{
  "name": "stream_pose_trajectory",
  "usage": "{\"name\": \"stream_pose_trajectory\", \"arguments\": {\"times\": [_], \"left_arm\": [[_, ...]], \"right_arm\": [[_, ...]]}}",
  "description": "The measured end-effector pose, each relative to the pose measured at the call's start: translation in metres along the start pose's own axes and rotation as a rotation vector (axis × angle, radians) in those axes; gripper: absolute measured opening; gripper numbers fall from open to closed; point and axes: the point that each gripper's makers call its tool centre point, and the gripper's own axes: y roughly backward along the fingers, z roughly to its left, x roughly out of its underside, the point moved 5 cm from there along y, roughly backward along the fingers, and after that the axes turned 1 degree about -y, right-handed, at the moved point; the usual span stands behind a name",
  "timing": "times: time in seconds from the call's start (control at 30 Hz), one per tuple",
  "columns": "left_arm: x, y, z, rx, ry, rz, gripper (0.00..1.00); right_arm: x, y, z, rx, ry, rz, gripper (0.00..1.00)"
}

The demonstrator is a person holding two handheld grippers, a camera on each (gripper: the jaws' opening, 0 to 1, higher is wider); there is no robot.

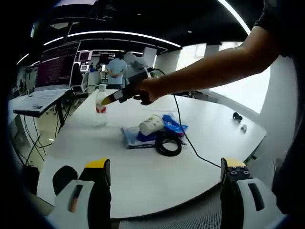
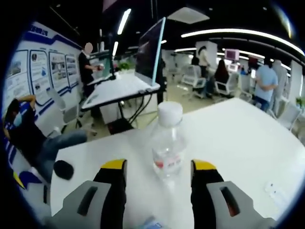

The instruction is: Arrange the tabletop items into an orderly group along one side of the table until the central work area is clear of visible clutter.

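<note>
A clear water bottle [image 2: 167,143] with a white cap and red label stands upright on the white table [image 2: 238,143]. My right gripper [image 2: 159,167] is open, its yellow-tipped jaws on either side of the bottle's lower half without touching it. In the left gripper view a hand holds that right gripper [image 1: 108,99] up to the bottle [image 1: 100,102] at the far left of the table. A white roll [image 1: 151,125], a blue cloth [image 1: 173,125], a flat bluish packet [image 1: 131,137] and a black cable coil [image 1: 168,144] lie bunched mid-table. My left gripper [image 1: 166,167] hangs open at the near edge, holding nothing.
A black cable [image 1: 190,143] runs from the right gripper across the table to its near edge. Two small dark items [image 1: 237,116] lie at the far right. A black round object [image 2: 63,169] sits by the table's corner. Desks, monitors and people stand beyond the table.
</note>
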Motion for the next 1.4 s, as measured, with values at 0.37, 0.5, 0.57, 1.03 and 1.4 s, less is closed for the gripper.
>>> {"name": "stream_pose_trajectory", "arguments": {"times": [0.37, 0.5, 0.57, 1.03, 1.4], "left_arm": [[-0.002, 0.002, -0.005, 0.011, -0.033, -0.011, 0.97], [-0.001, 0.002, -0.008, 0.017, -0.066, -0.007, 0.99], [0.0, 0.003, -0.008, 0.013, -0.083, -0.001, 0.99], [0.005, 0.002, -0.012, 0.026, -0.137, 0.016, 0.99], [0.007, 0.001, -0.013, 0.025, -0.165, 0.026, 0.99]], "right_arm": [[0.009, 0.042, 0.002, 0.048, -0.011, -0.053, 0.53], [0.014, 0.063, -0.002, 0.059, -0.003, -0.048, 0.55], [0.018, 0.072, -0.006, 0.072, 0.004, -0.039, 0.56], [0.063, 0.119, -0.002, 0.095, 0.02, 0.03, 0.68], [0.085, 0.138, 0.009, 0.041, 0.155, 0.138, 0.78]]}}
